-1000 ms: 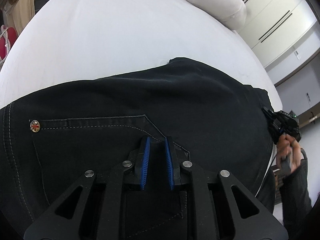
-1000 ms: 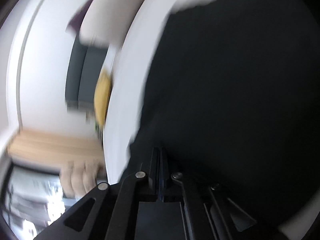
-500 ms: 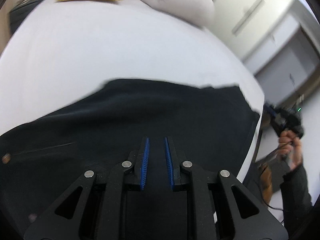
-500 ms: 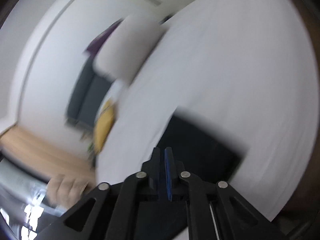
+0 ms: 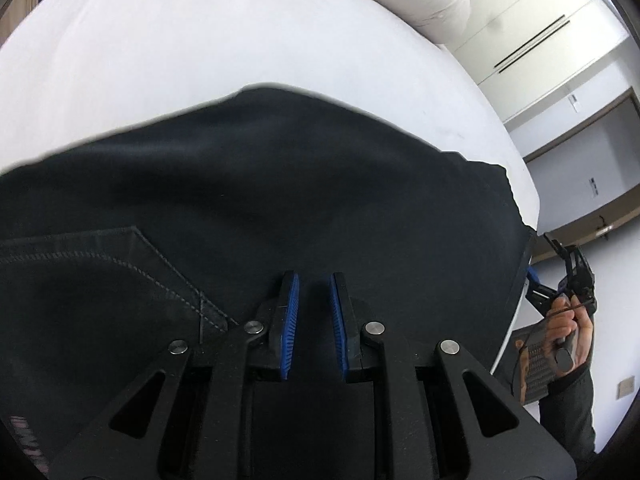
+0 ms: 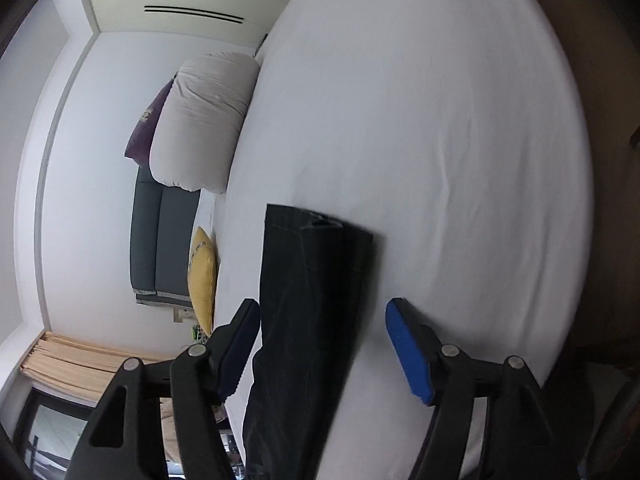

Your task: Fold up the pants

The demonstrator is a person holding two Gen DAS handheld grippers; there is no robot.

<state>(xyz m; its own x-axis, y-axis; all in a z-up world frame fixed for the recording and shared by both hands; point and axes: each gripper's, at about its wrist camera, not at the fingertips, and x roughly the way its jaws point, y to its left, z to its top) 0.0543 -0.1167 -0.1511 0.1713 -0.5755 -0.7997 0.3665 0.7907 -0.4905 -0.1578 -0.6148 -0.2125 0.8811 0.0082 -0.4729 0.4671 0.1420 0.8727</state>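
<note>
The left gripper (image 5: 312, 280) hovered low over the pants (image 5: 280, 184), jaws slightly apart; the right gripper (image 6: 318, 316), closed 0.5 s earlier, gaped wide.

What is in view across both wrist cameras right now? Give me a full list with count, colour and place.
pants: one, black with pale stitching, spread on the bed; a leg end lies in front of the right gripper.
bed: one, white sheet, under the pants.
duvet roll: one, off-white, at the head of the bed.
purple cushion: one, behind the duvet roll.
yellow cushion: one, by the headboard.
headboard: one, grey, padded, against the wall.
wardrobe doors: white with dark handles, beyond the bed.
curtain: one, beige, low on the left in the right view.
left gripper: black, blue pads, a narrow gap, low over the pants.
right gripper: black, blue pads, wide open.
right hand: holding the right gripper's handle.
</note>
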